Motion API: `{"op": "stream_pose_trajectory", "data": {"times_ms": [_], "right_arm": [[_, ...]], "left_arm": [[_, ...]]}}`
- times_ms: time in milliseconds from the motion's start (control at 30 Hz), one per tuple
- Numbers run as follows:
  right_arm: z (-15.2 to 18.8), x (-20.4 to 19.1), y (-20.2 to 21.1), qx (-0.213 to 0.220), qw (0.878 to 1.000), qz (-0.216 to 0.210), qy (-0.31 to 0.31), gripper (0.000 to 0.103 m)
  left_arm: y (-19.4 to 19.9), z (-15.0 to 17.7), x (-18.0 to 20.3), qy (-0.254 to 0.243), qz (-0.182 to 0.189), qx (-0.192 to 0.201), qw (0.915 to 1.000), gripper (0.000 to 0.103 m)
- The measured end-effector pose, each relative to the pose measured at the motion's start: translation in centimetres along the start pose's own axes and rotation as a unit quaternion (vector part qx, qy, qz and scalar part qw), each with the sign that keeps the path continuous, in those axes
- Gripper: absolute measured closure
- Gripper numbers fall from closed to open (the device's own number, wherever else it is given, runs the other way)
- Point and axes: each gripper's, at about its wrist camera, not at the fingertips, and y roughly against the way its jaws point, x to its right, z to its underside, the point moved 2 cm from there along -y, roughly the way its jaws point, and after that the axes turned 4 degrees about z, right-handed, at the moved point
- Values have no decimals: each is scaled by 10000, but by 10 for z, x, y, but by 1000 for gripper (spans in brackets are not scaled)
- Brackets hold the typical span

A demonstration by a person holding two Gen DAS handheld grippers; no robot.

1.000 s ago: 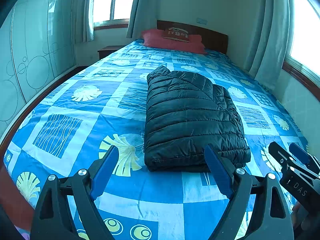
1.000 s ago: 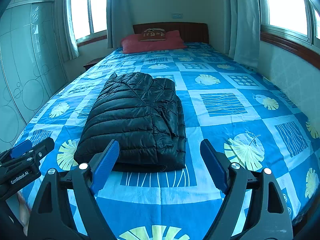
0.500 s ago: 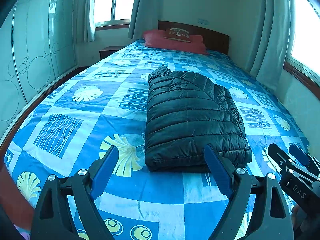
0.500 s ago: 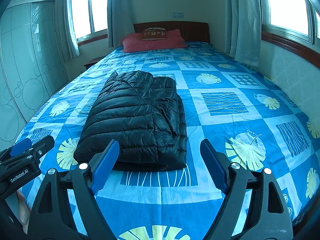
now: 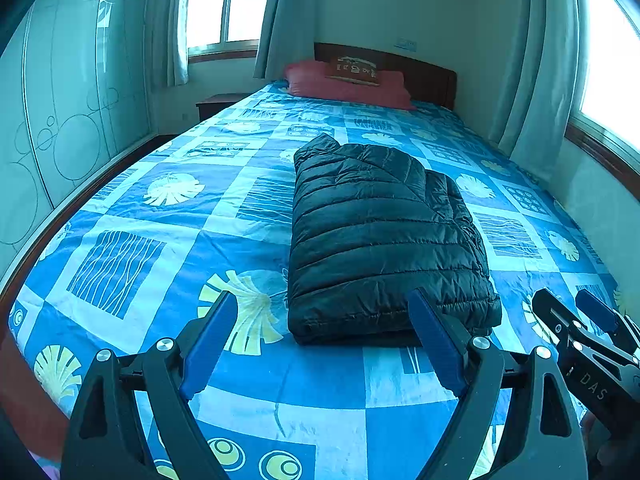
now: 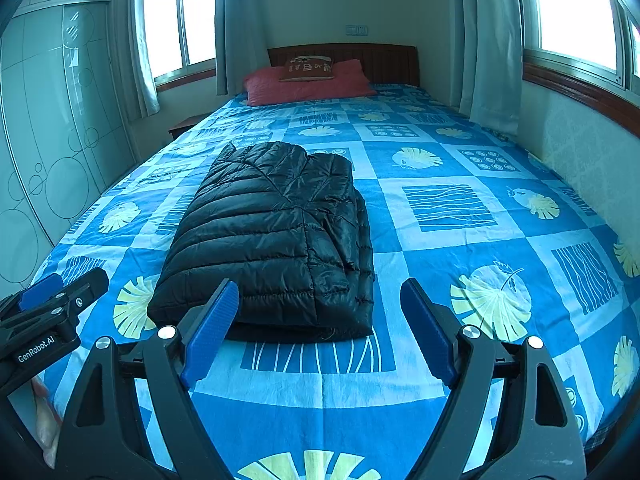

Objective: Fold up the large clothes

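Observation:
A black quilted puffer jacket [image 5: 380, 236] [image 6: 272, 240] lies folded into a compact rectangle on the blue patterned bedspread [image 5: 192, 216] [image 6: 460, 216]. My left gripper [image 5: 322, 334] hovers open above the near end of the bed, just short of the jacket's near edge, with nothing between its blue pads. My right gripper [image 6: 316, 328] is likewise open and empty, held before the jacket's near right corner. Each gripper shows at the edge of the other's view: the right gripper [image 5: 588, 340] and the left gripper [image 6: 52, 304].
Red pillows [image 5: 348, 86] [image 6: 308, 80] rest against the wooden headboard [image 6: 376, 62]. A wardrobe with circle patterns [image 5: 60, 120] runs along the left side. A nightstand [image 5: 220, 102] stands at the far left. Curtained windows [image 6: 572, 12] line the right wall.

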Motion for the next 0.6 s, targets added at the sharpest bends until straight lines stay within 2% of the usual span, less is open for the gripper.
{"op": "stream_pose_trajectory", "data": {"times_ms": [467, 600], "right_arm": [[0, 0, 0, -1, 10000, -3, 1, 20], [1, 0, 0, -5, 10000, -3, 0, 20]], "left_arm": [[5, -5, 6, -144, -2, 73, 9999, 17], [5, -5, 11, -251, -174, 54, 9995, 17]]}}
